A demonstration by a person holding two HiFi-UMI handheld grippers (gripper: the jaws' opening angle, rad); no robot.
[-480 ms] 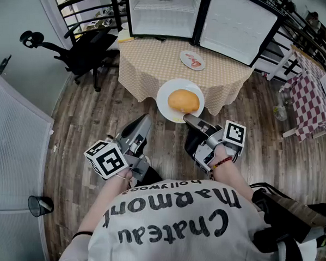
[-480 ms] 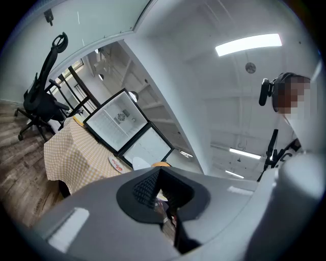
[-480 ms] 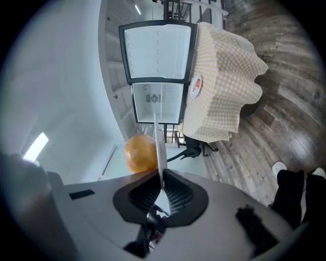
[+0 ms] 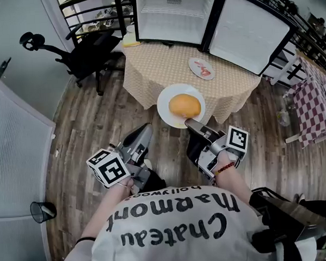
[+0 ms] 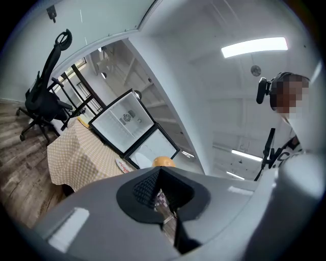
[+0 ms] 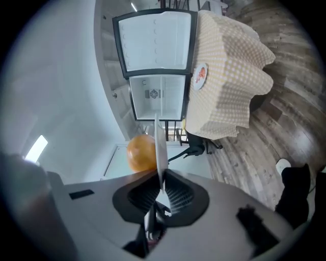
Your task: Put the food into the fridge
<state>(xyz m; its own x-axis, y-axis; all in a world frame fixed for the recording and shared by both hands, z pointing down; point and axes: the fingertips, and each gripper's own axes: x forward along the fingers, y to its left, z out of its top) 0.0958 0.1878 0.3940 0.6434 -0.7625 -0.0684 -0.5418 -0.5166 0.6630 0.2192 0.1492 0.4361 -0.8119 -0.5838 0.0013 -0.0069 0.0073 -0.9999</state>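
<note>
A white plate (image 4: pixel 169 109) carrying an orange bun (image 4: pixel 184 105) hangs in the air in front of the table. My right gripper (image 4: pixel 191 124) is shut on its near rim. The right gripper view has the plate (image 6: pixel 159 148) edge-on between the pads, with the bun (image 6: pixel 141 152) on its left. My left gripper (image 4: pixel 145 132) hangs lower left of the plate, shut and empty; its own view has the bun (image 5: pixel 163 161) just above the jaws. The small fridge (image 4: pixel 170 15) stands open on the table's far side, its door (image 4: pixel 249 32) swung right. A second plate of food (image 4: pixel 201 68) lies on the table.
The round table (image 4: pixel 168 67) has a checkered cloth. A yellow item (image 4: pixel 131 40) lies by the fridge. A black office chair (image 4: pixel 85 49) stands at left, a red-checked table (image 4: pixel 314 103) at right, a black bin (image 4: pixel 41 211) by the glass wall.
The table and fridge have shifted slightly in the head view. Both grippers sit a little lower, and the right one still holds the plate with the bun.
</note>
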